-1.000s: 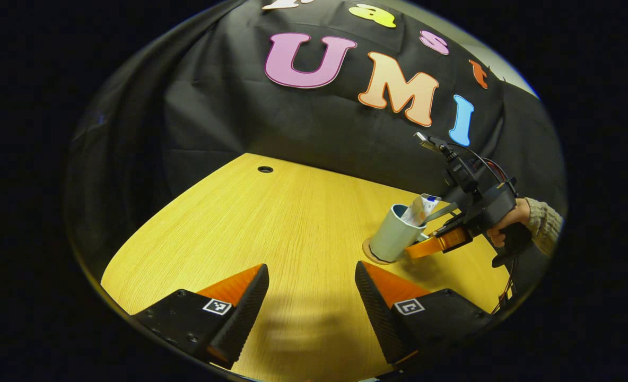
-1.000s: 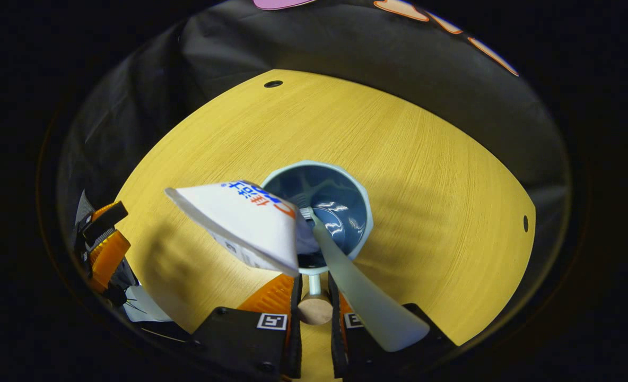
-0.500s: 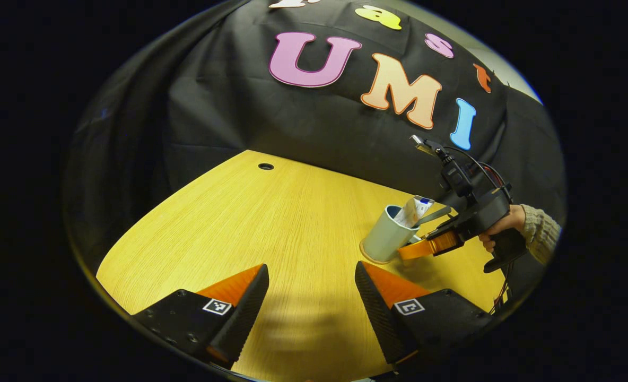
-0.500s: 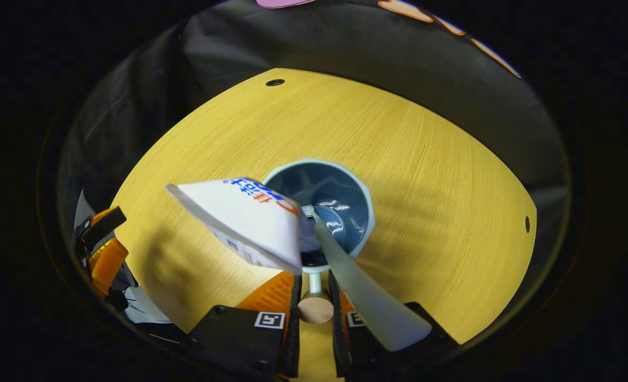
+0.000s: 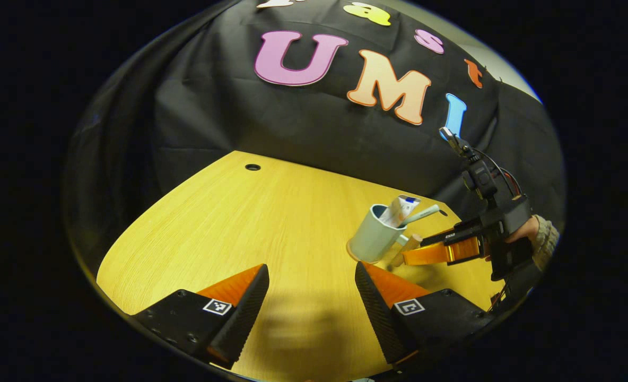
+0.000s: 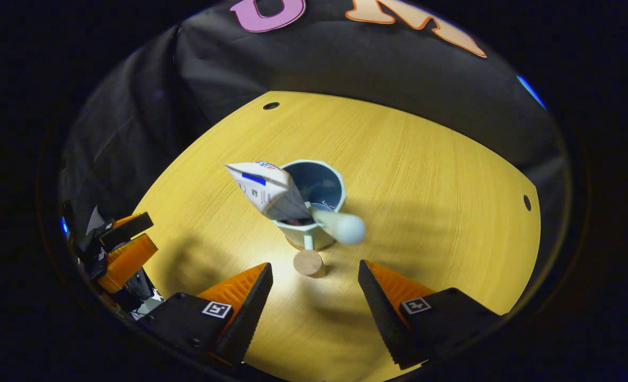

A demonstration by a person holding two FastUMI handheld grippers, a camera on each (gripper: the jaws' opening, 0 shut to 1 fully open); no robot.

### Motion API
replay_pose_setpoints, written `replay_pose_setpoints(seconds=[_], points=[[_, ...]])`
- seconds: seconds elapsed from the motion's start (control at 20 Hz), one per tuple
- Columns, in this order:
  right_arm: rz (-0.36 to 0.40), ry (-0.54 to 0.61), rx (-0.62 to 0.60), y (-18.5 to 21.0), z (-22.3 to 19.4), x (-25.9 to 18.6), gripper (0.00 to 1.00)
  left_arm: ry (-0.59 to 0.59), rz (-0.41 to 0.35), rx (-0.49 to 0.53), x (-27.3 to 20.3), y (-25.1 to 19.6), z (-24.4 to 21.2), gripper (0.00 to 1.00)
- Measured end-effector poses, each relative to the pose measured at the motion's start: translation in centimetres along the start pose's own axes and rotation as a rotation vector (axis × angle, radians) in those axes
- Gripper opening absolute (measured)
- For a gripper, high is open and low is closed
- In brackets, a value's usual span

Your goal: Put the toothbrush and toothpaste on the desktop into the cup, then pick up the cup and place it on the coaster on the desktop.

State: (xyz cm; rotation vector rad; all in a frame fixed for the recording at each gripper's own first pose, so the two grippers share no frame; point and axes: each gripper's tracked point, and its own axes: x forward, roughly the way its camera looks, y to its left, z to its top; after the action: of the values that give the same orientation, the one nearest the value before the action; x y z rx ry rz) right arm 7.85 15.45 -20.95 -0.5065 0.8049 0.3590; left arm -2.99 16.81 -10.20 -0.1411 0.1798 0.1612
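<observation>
A pale cup [image 6: 314,212] with a dark inside stands upright on the wooden desk, and a thin brown coaster edge [image 6: 291,245] peeks out under its base. The white toothpaste tube [image 6: 269,191] and the pale toothbrush [image 6: 340,225] lean out of it. The wooden knob of its handle [image 6: 308,262] points toward my right gripper [image 6: 314,286], which is open just short of it and touches nothing. In the left gripper view the cup [image 5: 369,241] stands at the right, and the right gripper [image 5: 425,254] reaches toward its handle. My left gripper [image 5: 311,297] is open over bare desk.
The yellow wooden desk [image 5: 271,223] has a cable hole at the far left [image 5: 252,167] and another at the right edge [image 6: 526,202]. A hand [image 5: 526,231] holds the right gripper. The left gripper [image 6: 123,249] sits low at the left in the right gripper view.
My right gripper has opened, let go of the cup's handle and drawn back. The cup now stands alone. The left gripper has barely moved.
</observation>
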Motion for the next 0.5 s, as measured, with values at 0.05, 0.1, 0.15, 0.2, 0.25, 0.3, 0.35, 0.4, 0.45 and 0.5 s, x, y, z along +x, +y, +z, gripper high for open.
replay_pose_setpoints(seconds=[0.05,0.1,0.15,0.2,0.25,0.3,0.35,0.4,0.45,0.5], points=[[0.000,-0.012,0.033,-0.5,-0.7,-0.5,0.96,0.002,-0.019,0.005,0.2,-0.9,0.0,0.94],[-0.002,-0.021,0.070,-0.9,-1.5,-1.2,0.96,0.007,-0.037,0.010,0.4,-1.9,0.2,0.94],[-0.003,-0.035,0.107,-1.4,-2.3,-1.9,0.99,0.015,-0.055,0.014,0.7,-3.0,0.3,0.94],[-0.013,-0.059,0.144,-2.0,-2.9,-2.8,0.99,0.019,-0.074,0.019,0.8,-4.0,0.3,0.95],[-0.027,-0.086,0.180,-2.9,-3.3,-3.8,0.99,0.022,-0.095,0.024,0.9,-5.1,0.5,0.95],[-0.037,-0.120,0.225,-3.5,-3.5,-4.6,0.99,0.028,-0.117,0.030,1.1,-6.2,0.6,0.95],[-0.041,-0.156,0.277,-3.9,-3.6,-5.4,0.96,0.035,-0.136,0.037,1.4,-7.2,0.6,0.94],[-0.034,-0.195,0.343,-4.3,-3.6,-6.4,0.99,0.044,-0.148,0.049,1.7,-8.1,0.6,0.95],[-0.024,-0.231,0.389,-4.5,-3.8,-7.1,0.99,0.049,-0.155,0.062,1.8,-8.8,0.6,0.95],[-0.023,-0.265,0.429,-5.0,-3.9,-7.8,0.99,0.055,-0.161,0.072,2.0,-9.5,0.6,0.95]])
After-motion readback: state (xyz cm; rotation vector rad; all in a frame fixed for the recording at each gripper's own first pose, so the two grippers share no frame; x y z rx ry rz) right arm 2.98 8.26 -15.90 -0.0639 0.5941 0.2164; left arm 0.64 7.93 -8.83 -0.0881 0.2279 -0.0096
